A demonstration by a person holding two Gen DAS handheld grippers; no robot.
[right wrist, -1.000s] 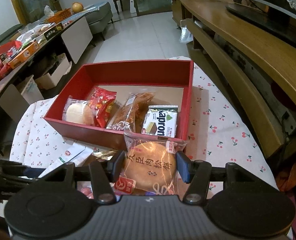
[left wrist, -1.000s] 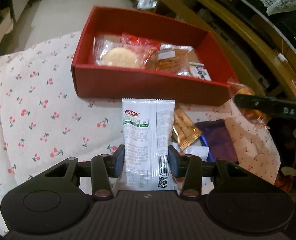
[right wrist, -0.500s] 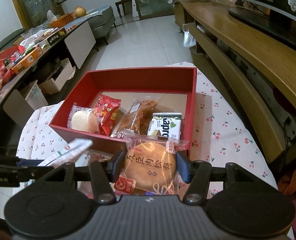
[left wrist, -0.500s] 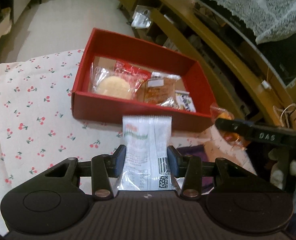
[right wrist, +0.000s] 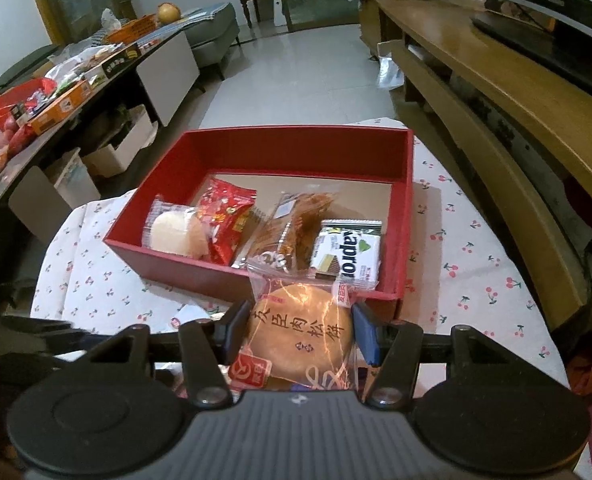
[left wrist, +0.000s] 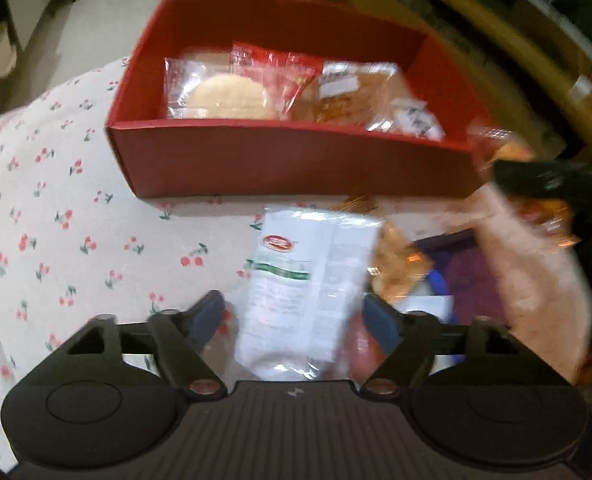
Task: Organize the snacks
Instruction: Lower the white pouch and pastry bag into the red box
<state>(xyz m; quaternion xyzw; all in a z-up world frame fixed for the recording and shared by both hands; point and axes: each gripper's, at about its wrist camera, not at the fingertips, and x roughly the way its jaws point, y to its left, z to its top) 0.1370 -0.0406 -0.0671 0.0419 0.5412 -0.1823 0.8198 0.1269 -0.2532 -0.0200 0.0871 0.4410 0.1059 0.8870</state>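
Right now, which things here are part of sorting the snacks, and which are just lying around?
Part of the job:
- red box
- white sachet between the left gripper's opening jaws
- round cake pack held by the right gripper
- wafer pack in the box

Lying about:
- cherry-print cloth
- wooden bench
- cluttered side table
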